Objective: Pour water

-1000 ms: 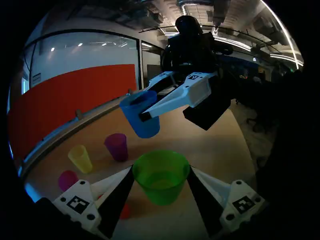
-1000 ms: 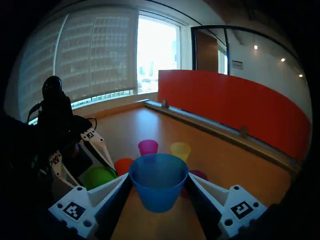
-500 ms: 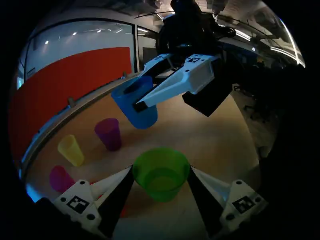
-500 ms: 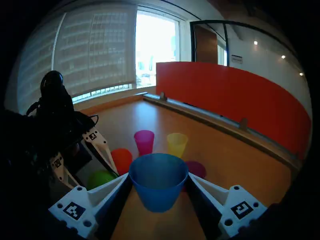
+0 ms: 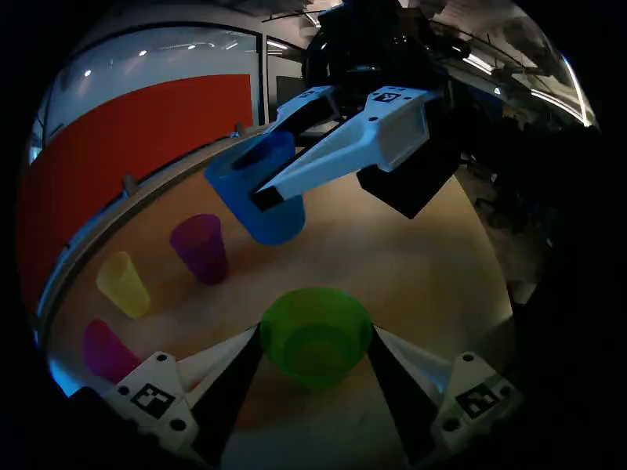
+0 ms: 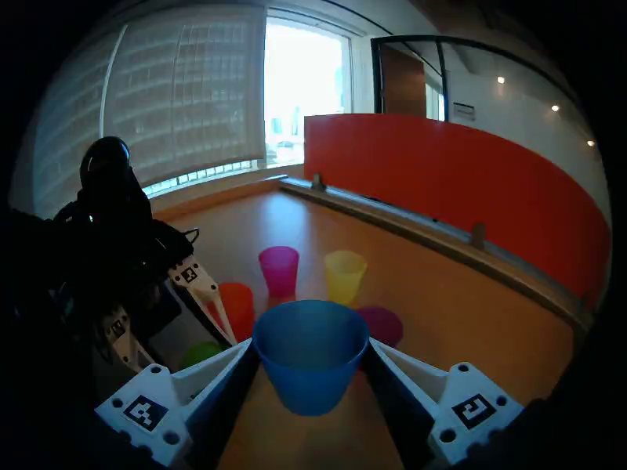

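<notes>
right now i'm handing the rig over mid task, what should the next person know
Left tool: shut on the green cup, held low over the table.
Right tool: shut on the blue cup, in the air, higher than the green cup.
On the table: purple cup, yellow cup, orange cup, pink cup.
Done: both cups are gripped.
Left: probably bring the blue cup over the green one and tip it. No stream is visible, and I can't tell whether either cup holds water.
</notes>
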